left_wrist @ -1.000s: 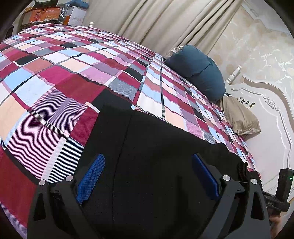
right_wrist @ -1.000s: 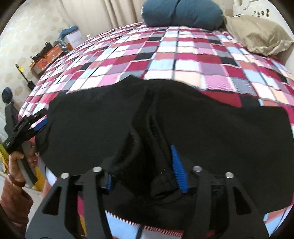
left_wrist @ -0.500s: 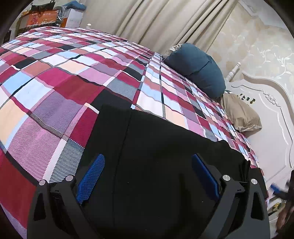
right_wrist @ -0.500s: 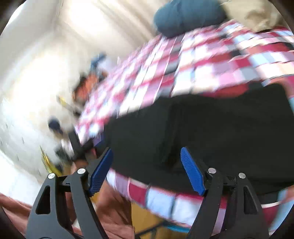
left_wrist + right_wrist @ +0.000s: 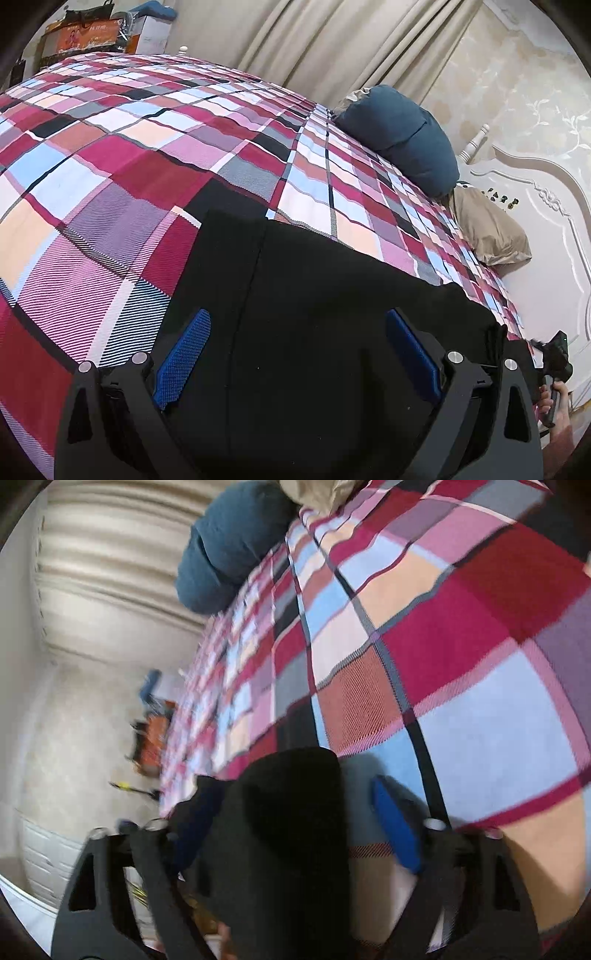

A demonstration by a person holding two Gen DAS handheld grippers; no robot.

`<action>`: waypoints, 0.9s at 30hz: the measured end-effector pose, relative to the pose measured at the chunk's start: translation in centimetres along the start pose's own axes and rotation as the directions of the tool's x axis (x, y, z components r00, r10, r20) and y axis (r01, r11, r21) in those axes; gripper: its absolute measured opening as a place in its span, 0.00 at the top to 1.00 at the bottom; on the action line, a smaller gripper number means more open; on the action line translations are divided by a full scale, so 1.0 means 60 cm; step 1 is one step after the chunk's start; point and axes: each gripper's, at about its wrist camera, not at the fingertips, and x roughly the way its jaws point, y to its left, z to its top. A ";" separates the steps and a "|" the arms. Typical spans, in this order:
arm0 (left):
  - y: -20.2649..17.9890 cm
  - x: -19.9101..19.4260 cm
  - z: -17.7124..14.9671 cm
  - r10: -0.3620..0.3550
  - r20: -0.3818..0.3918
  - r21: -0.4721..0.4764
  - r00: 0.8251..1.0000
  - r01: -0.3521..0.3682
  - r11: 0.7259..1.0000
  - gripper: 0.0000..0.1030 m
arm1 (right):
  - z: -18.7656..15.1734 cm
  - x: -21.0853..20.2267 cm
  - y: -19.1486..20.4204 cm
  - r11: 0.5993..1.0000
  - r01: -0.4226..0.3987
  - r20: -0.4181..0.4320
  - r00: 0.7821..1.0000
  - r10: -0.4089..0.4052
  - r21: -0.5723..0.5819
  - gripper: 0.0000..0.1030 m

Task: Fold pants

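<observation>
Black fabric pants point(image 5: 314, 314) lay flat on the plaid red, pink and blue bedspread point(image 5: 129, 166).

The left gripper point(image 5: 295, 354) hovered over them, blue-padded fingers spread wide. The right gripper point(image 5: 295, 827) (view blurred) was also spread, a black fold of the pants between its fingers. A teal pillow point(image 5: 402, 136) sat near the headboard.

I am counting one pair of black pants point(image 5: 332, 332) lying on one plaid bedspread point(image 5: 147, 147). I am seeing two pillows, one teal pillow point(image 5: 402, 136) and one tan pillow point(image 5: 487, 229), plus one white headboard point(image 5: 546, 206).
</observation>
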 end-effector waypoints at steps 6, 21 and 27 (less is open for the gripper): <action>-0.005 0.002 -0.004 0.016 0.000 0.029 1.000 -0.016 0.999 0.08 | 0.000 0.018 -0.011 0.997 0.076 -0.047 0.996 -0.076 -0.019 0.69; 0.002 0.000 -0.001 -0.008 -0.003 0.014 1.000 0.008 1.000 0.08 | -0.130 -0.074 -0.033 0.999 -0.029 -0.142 0.989 0.032 0.026 0.53; 0.002 -0.001 -0.002 -0.011 0.000 0.023 1.000 0.011 1.000 0.08 | -0.142 -0.073 -0.040 0.995 0.068 -0.137 0.987 -0.078 -0.080 0.78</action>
